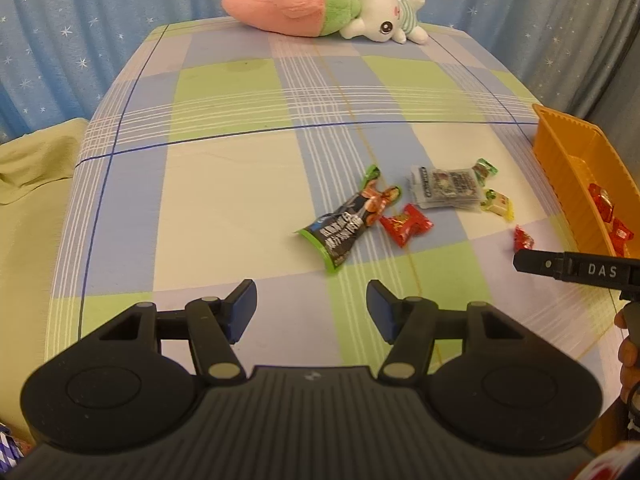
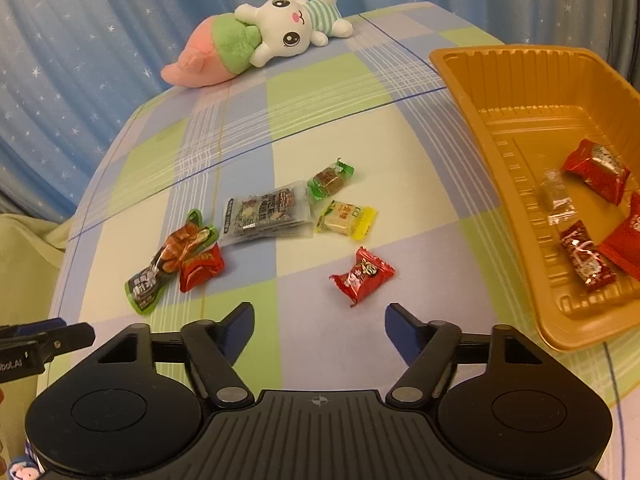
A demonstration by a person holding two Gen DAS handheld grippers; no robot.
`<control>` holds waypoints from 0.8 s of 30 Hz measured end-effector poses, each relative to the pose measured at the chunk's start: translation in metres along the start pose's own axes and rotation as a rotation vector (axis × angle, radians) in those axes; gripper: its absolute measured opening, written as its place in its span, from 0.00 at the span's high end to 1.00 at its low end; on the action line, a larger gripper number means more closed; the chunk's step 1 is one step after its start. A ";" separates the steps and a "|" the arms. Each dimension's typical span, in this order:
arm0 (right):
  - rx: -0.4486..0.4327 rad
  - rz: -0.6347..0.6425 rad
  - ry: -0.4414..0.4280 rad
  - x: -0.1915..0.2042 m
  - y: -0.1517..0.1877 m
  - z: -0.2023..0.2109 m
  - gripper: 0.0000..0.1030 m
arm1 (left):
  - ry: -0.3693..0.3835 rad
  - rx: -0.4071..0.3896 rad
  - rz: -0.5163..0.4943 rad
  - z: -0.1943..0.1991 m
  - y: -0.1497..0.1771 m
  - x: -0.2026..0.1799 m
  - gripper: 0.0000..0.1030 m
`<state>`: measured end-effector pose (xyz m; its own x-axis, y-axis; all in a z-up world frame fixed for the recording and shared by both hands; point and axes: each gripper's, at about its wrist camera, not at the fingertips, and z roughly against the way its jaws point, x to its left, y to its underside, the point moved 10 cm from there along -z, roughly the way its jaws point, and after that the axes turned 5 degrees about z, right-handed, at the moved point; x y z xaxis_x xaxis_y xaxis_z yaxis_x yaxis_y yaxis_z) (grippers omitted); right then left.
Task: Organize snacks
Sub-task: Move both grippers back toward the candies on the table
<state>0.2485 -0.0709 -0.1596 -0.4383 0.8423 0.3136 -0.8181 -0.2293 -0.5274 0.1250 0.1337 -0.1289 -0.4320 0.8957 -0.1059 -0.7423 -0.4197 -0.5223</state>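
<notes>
Left gripper [image 1: 311, 307]: jaws apart, nothing between, above checked cloth [image 1: 224, 184].
Right gripper [image 2: 320, 330]: jaws wide, empty; red candy [image 2: 362, 276] just beyond fingertips, untouched.
Loose snacks mid-cloth: long green-edged dark packet [image 2: 170, 262] touching red packet [image 2: 200, 267]; clear grey packet [image 2: 266, 212]; small green sweet [image 2: 330, 179]; yellow sweet [image 2: 347, 219].
Orange tray [image 2: 500, 92] right: several red packets, one clear wrapper inside.
Plush rabbit with carrot [image 2: 256, 38] at far edge.

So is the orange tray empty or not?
Not empty. The orange tray already holds several red snack packets and a small clear wrapper.
</notes>
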 end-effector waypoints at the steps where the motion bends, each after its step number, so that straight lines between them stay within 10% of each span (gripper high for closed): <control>1: 0.001 -0.007 0.002 -0.001 -0.001 -0.003 0.33 | -0.002 0.001 0.003 -0.001 0.000 0.001 0.44; 24: -0.017 0.131 0.106 -0.002 -0.015 -0.038 0.59 | -0.009 0.026 0.002 -0.022 -0.011 0.006 0.44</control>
<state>0.2757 -0.0506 -0.1819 -0.4983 0.8527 0.1569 -0.7496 -0.3328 -0.5721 0.1418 0.1468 -0.1418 -0.4382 0.8934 -0.0989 -0.7544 -0.4253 -0.5000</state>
